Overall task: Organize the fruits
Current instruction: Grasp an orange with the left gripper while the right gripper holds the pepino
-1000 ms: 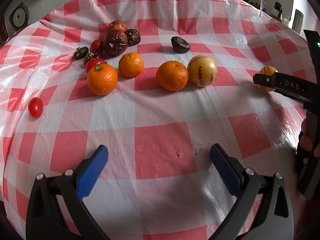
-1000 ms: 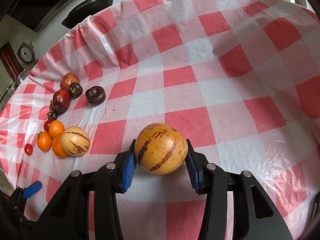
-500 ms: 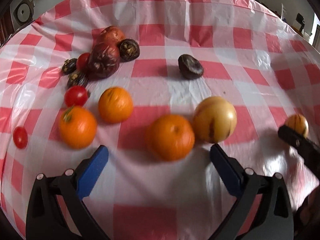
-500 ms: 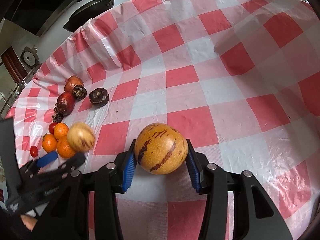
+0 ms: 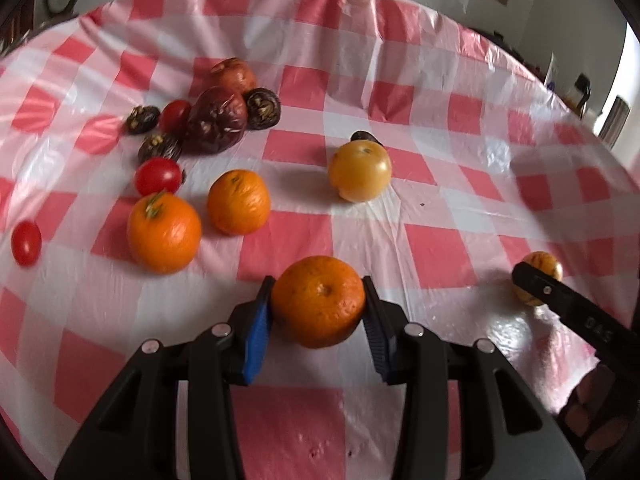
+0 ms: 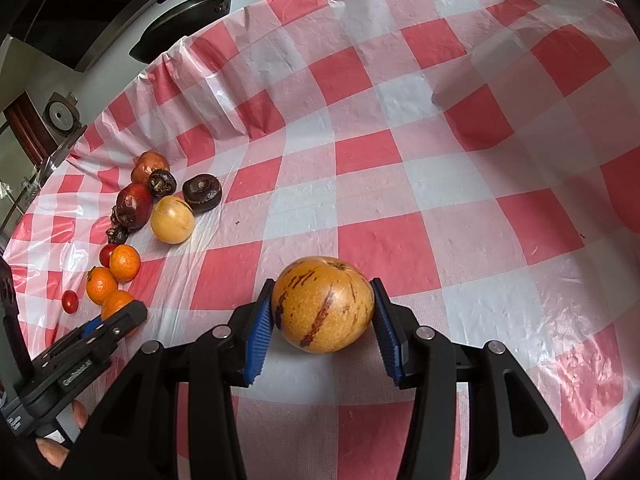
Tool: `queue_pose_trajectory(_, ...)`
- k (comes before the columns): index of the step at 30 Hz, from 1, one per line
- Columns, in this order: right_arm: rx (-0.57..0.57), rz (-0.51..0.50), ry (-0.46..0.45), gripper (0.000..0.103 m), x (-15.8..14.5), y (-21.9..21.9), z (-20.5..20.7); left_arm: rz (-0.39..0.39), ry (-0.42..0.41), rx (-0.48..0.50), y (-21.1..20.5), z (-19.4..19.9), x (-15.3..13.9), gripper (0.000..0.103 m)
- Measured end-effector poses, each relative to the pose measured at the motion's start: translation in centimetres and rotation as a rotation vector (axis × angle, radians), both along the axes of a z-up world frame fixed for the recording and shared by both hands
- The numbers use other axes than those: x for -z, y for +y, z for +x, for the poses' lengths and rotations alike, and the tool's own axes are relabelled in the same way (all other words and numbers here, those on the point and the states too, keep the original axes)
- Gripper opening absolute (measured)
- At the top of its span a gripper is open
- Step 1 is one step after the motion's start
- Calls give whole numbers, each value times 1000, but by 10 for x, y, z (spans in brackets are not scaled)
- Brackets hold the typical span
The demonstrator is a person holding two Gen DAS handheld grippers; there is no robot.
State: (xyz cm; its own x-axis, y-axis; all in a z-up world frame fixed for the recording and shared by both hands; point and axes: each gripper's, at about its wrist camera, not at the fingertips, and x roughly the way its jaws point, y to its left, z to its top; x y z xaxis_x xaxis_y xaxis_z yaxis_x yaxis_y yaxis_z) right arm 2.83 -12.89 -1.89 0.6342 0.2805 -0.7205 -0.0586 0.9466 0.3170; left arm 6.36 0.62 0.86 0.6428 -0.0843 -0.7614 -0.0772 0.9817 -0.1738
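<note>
In the left wrist view my left gripper [image 5: 316, 285] is closing its jaws, with an orange [image 5: 318, 308] between them and both blue pads against its sides. Two more oranges [image 5: 164, 232] [image 5: 238, 202] lie to the left on the checked cloth. A pale yellow melon [image 5: 360, 176] sits further back. In the right wrist view my right gripper [image 6: 323, 285] is shut on a striped yellow melon [image 6: 322, 308] that rests on the cloth. The left gripper [image 6: 100, 330] shows at that view's lower left, over the orange [image 6: 114, 304].
Dark red fruits [image 5: 218, 118], small dark round fruits [image 5: 262, 108] and cherry tomatoes [image 5: 158, 176] cluster at the back left. One tomato [image 5: 26, 242] lies alone at the left. A black pan [image 6: 184, 20] stands beyond the table's far edge. Fingers of a hand [image 5: 592, 412] show at the right.
My left gripper moved forward to the oranges and closed from wide open around the nearest one. The pale yellow melon rolled away towards the dark fruits. The right gripper kept still.
</note>
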Motion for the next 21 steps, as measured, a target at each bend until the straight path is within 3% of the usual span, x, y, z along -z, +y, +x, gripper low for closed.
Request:
queue_pose_trajectory(15,0,0,0,47,-1,0,0,-83,-20,-17,13,-4,0,43)
queue_pose_trajectory(21,-9,35,-2,47,-1,-2,0,-49,-39,-68,16,-19,-4,43)
